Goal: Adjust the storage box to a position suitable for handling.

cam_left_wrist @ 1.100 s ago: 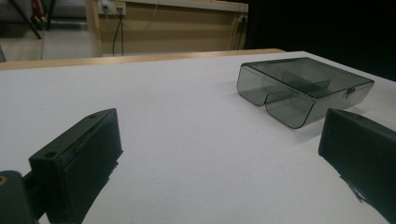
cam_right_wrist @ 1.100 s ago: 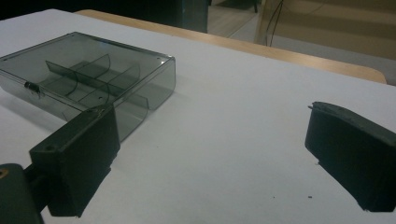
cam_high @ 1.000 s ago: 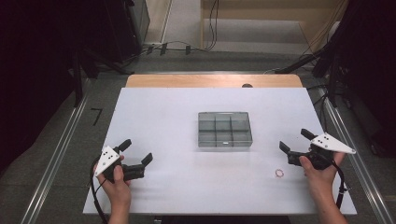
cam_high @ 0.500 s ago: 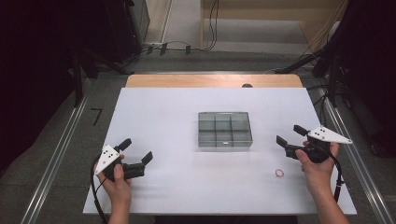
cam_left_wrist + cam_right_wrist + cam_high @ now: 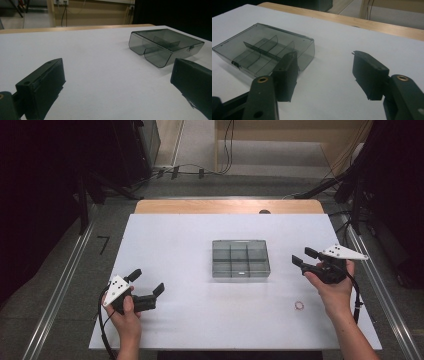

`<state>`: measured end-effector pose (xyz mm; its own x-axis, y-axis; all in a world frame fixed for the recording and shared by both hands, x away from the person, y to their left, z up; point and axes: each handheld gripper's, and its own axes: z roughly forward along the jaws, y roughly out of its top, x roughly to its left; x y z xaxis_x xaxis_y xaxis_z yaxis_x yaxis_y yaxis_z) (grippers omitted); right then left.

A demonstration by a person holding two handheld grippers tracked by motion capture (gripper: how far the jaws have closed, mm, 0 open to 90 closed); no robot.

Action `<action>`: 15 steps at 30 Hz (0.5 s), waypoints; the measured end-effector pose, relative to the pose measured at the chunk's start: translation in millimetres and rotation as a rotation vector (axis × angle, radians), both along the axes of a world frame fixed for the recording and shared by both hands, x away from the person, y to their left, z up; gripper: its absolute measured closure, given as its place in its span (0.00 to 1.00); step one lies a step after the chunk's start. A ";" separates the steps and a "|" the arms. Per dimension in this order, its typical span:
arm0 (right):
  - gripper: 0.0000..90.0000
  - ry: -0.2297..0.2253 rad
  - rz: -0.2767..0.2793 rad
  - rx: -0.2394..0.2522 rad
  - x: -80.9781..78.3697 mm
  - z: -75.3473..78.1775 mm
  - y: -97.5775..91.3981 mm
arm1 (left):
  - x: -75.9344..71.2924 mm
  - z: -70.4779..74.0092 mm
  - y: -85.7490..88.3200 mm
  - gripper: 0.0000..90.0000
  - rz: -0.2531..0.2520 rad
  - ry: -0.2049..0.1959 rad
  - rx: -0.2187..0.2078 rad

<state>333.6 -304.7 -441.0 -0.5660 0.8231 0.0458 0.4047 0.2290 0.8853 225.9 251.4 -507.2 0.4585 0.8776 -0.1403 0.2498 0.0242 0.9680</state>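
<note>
Smoky grey plastic box sits shut at counter centre, with my right gripper at its 3 o'clock, apart from it. Its jaws have just been narrowing, nothing between them. I'd judge the lid is next: approach level and square to the latch side. Left gripper waits spread wide, empty, at 8 o'clock. Small ring lies at 5 o'clock.

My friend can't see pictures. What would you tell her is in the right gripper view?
The right gripper has its two black jaws apart with nothing between them, aimed across a white table. A closed, smoky see-through box with dividers inside lies just past the left jaw. A wooden edge runs along the far side.
</note>
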 end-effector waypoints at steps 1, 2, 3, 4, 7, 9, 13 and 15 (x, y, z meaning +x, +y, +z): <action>0.45 -0.001 0.000 -0.006 1.6 0.6 1.5 | 0.0 -0.1 -0.2 0.00 0.000 0.001 0.005; 0.45 -0.001 0.000 -0.006 1.6 0.6 1.5 | 0.0 -0.1 -0.2 0.00 0.000 0.001 0.005; 0.49 -0.004 -0.001 -0.017 3.2 0.8 3.3 | 0.1 -0.2 -0.2 0.00 -0.002 0.001 0.007; 0.51 -0.008 -0.001 -0.026 4.8 0.7 5.2 | 0.2 -0.3 -0.4 0.00 -0.005 0.002 0.009; 0.59 -0.006 -0.009 -0.036 10.1 -0.5 10.9 | 0.2 -0.4 -1.3 0.00 -0.004 0.004 0.012; 0.66 0.001 -0.018 -0.040 14.0 -1.8 13.9 | 0.5 -0.4 -1.8 0.00 -0.003 0.007 0.013; 0.75 0.025 -0.022 -0.042 22.6 -4.2 18.8 | 0.5 -0.4 -2.0 0.00 -0.003 0.012 0.019; 0.82 0.035 -0.006 -0.044 27.8 -6.3 22.7 | 0.6 -0.4 -2.1 0.00 -0.002 0.013 0.019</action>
